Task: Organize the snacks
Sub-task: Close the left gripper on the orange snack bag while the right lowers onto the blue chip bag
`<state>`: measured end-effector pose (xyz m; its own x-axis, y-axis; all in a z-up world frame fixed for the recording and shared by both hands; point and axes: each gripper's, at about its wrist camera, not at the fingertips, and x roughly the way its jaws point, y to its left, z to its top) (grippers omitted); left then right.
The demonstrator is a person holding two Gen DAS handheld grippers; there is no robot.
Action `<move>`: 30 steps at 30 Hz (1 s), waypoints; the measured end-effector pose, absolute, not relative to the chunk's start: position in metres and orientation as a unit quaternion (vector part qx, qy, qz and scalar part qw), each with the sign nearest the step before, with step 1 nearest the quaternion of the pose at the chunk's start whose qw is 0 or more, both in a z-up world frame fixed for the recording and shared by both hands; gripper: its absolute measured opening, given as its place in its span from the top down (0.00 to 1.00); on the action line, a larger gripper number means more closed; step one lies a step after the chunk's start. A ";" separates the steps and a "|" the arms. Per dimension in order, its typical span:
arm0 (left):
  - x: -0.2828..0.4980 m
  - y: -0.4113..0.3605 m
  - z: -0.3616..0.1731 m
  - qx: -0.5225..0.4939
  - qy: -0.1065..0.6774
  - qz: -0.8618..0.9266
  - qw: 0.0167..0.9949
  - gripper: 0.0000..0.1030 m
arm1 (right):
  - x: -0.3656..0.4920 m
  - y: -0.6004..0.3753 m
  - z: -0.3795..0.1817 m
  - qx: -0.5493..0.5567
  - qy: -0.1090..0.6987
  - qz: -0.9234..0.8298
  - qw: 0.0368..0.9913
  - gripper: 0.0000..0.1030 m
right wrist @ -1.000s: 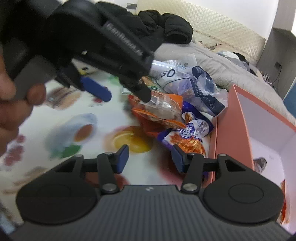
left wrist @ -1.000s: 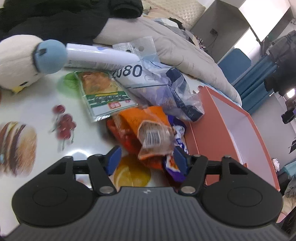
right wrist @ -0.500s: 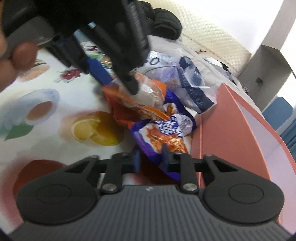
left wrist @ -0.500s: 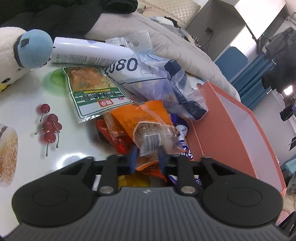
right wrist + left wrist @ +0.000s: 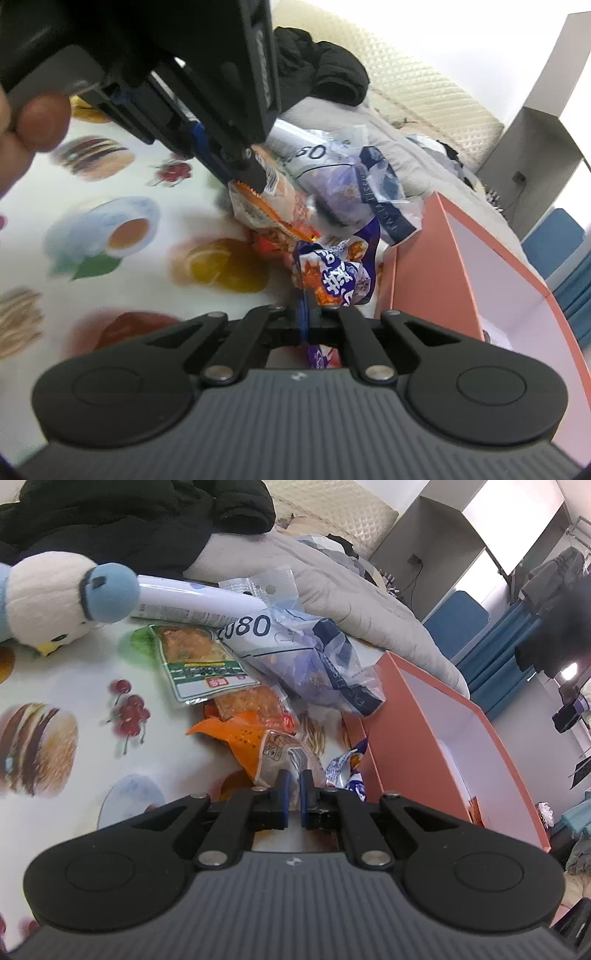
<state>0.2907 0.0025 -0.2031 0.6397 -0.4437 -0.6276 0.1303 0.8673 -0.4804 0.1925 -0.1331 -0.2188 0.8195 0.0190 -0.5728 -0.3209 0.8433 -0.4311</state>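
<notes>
A heap of snack packets lies on the printed tablecloth beside an orange box [image 5: 402,716]. My left gripper [image 5: 293,781] is closing, its blue pads pinching the clear end of the orange snack packet [image 5: 255,742], which hangs lifted off the cloth. In the right wrist view the left gripper [image 5: 253,175] holds that orange packet [image 5: 258,210] from above. My right gripper [image 5: 306,301] is closing too, its jaws pressed on the edge of the purple snack packet [image 5: 332,275] next to the orange box [image 5: 424,269]. A green packet [image 5: 199,664] and a red one [image 5: 255,703] lie flat.
A clear tissue bag [image 5: 314,657] and a white tube [image 5: 192,603] lie behind the heap. A plush bird [image 5: 51,594] sits at the far left. Grey bedding [image 5: 351,602] and a black coat [image 5: 129,520] border the table. A person's hand [image 5: 29,125] grips the left tool.
Both grippers went from wide open to closed: the left on the orange packet's clear end, the right on the purple packet's edge. The orange packet now hangs lifted off the heap.
</notes>
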 end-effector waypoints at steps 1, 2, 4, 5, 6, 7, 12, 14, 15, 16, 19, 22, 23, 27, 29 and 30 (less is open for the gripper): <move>0.287 0.006 -0.203 -0.201 0.393 -0.163 0.882 0.94 | 0.188 -0.133 -0.218 -0.265 0.287 0.097 0.915 0.98; 0.284 0.010 -0.205 -0.206 0.395 -0.163 0.880 0.94 | 0.184 -0.132 -0.219 -0.267 0.290 0.104 0.913 0.98; 0.279 0.018 -0.208 -0.217 0.397 -0.162 0.877 0.94 | 0.174 -0.133 -0.220 -0.265 0.299 0.115 0.910 0.98; 0.278 0.021 -0.210 -0.218 0.399 -0.164 0.876 0.94 | 0.169 -0.133 -0.221 -0.264 0.303 0.121 0.908 0.98; 0.277 0.023 -0.211 -0.215 0.401 -0.167 0.875 0.94 | 0.165 -0.133 -0.222 -0.262 0.309 0.128 0.905 0.98; 0.276 0.026 -0.212 -0.214 0.405 -0.168 0.873 0.94 | 0.163 -0.132 -0.224 -0.261 0.315 0.135 0.903 0.98; 0.287 0.029 -0.220 -0.225 0.437 -0.152 0.858 0.94 | 0.163 -0.131 -0.222 -0.269 0.334 0.153 0.891 0.98; 0.282 0.025 -0.215 -0.210 0.430 -0.155 0.864 0.94 | 0.169 -0.133 -0.217 -0.266 0.345 0.150 0.887 0.98; 0.278 0.023 -0.212 -0.205 0.433 -0.152 0.865 0.94 | 0.170 -0.133 -0.215 -0.261 0.351 0.149 0.887 0.98; 0.275 0.023 -0.211 -0.207 0.434 -0.150 0.864 0.94 | 0.171 -0.134 -0.212 -0.260 0.356 0.149 0.885 0.98; 0.262 0.025 -0.212 -0.211 0.442 -0.140 0.861 0.94 | 0.171 -0.135 -0.209 -0.262 0.360 0.154 0.882 0.98; 0.246 0.027 -0.215 -0.209 0.440 -0.128 0.864 0.94 | 0.167 -0.138 -0.206 -0.257 0.356 0.163 0.883 0.98; 0.240 0.029 -0.217 -0.209 0.439 -0.126 0.865 0.94 | 0.164 -0.138 -0.206 -0.258 0.353 0.167 0.884 0.98; 0.216 0.031 -0.223 -0.210 0.436 -0.121 0.867 0.94 | 0.146 -0.141 -0.212 -0.247 0.345 0.177 0.888 0.98; 0.203 0.032 -0.222 -0.208 0.436 -0.119 0.868 0.94 | 0.135 -0.142 -0.214 -0.244 0.342 0.177 0.890 0.98; 0.197 0.031 -0.222 -0.204 0.437 -0.116 0.868 0.94 | 0.129 -0.141 -0.215 -0.246 0.340 0.176 0.890 0.98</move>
<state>0.1965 0.0315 -0.2217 0.5912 -0.3807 -0.7110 0.0236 0.8894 -0.4566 0.1292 -0.1410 -0.2153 0.7069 0.1448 -0.6923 -0.4802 0.8169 -0.3195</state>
